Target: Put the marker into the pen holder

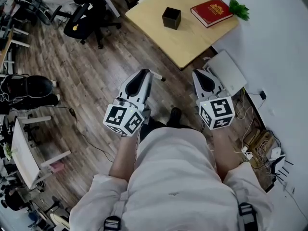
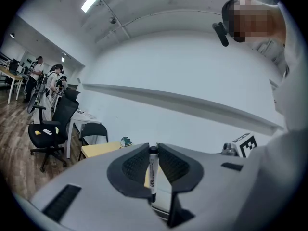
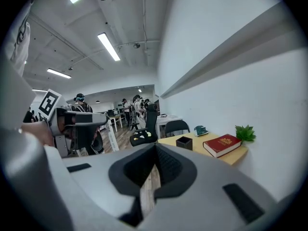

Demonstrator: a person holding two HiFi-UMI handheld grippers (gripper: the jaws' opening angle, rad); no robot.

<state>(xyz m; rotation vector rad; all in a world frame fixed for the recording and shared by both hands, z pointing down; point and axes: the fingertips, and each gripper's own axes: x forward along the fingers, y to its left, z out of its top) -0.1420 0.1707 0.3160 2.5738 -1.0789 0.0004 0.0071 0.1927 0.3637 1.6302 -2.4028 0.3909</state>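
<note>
My left gripper point(image 1: 144, 72) is shut on a marker point(image 2: 153, 173), white-barrelled with a black cap; it stands upright between the pads in the left gripper view, and its end sticks out sideways point(image 1: 158, 76) in the head view. The black square pen holder point(image 1: 172, 18) stands on a wooden table point(image 1: 187, 44) well ahead of both grippers, also seen as the pen holder point(image 3: 184, 142) in the right gripper view. My right gripper point(image 1: 200, 73) is held beside the left at waist height, shut with nothing between its jaws point(image 3: 155, 148).
A red book point(image 1: 211, 12) and a small green plant point(image 1: 239, 7) lie on the table's right end. A black office chair point(image 1: 85, 22) stands left of the table. A white box point(image 1: 227, 71) and cables point(image 1: 254, 137) lie along the right wall.
</note>
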